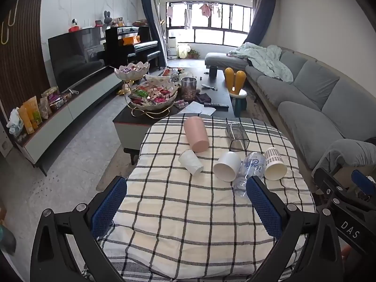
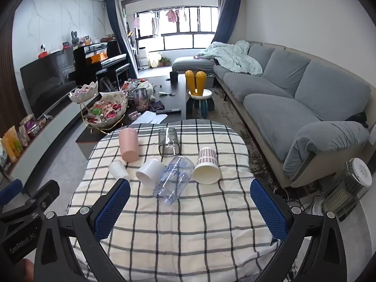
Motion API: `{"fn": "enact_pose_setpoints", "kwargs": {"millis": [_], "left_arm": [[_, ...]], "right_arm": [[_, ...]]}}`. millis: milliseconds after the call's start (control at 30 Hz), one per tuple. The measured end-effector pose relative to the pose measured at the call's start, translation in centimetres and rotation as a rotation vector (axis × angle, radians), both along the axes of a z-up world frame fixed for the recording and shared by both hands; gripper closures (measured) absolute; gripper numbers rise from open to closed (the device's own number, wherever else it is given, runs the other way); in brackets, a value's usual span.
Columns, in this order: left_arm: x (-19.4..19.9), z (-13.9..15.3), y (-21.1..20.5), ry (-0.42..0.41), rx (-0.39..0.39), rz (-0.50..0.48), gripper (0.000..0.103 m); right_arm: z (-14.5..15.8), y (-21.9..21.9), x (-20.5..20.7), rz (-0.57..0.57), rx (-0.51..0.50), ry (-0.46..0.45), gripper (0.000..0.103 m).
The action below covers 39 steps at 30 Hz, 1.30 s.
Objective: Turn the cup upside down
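Several cups lie on their sides on the checked cloth (image 1: 183, 213) (image 2: 188, 223): a pink cup (image 1: 196, 134) (image 2: 128, 144), a clear square glass (image 1: 236, 136) (image 2: 168, 142), a small white cup (image 1: 190, 161) (image 2: 119, 170), a white cup (image 1: 227, 166) (image 2: 150, 170), a clear printed cup (image 1: 249, 172) (image 2: 174, 179) and a patterned paper cup (image 1: 275, 166) (image 2: 207, 165). My left gripper (image 1: 186, 205) is open and empty, short of the cups. My right gripper (image 2: 190, 209) is open and empty, with the clear printed cup just ahead between its fingers.
A dark coffee table (image 1: 218, 89) with a snack bowl stand (image 1: 152, 94) lies beyond the cloth-covered table. A grey sofa (image 1: 317, 98) runs along the right, a TV unit (image 1: 70, 108) along the left. A small stool (image 2: 199, 98) and a heater (image 2: 347, 192) stand on the floor.
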State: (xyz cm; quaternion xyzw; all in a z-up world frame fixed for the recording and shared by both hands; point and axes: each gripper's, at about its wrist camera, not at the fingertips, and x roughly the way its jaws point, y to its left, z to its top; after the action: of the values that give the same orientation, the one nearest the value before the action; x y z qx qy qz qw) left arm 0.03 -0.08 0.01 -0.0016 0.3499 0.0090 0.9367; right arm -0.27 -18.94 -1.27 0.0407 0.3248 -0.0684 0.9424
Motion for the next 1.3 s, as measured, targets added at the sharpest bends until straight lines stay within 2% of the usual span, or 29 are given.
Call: {"fn": "enact_pose_setpoints", "kwargs": {"millis": [200, 1300], "left_arm": [[0.09, -0.02, 0.25, 0.0, -0.03, -0.001, 0.0], [0.22, -0.31, 0.05, -0.001, -0.009, 0.001, 0.0]], "right_arm": [[-0.02, 0.03, 0.02, -0.002, -0.011, -0.001, 0.001], [0.04, 0.0, -0.01, 0.0, -0.01, -0.012, 0.001]]}}
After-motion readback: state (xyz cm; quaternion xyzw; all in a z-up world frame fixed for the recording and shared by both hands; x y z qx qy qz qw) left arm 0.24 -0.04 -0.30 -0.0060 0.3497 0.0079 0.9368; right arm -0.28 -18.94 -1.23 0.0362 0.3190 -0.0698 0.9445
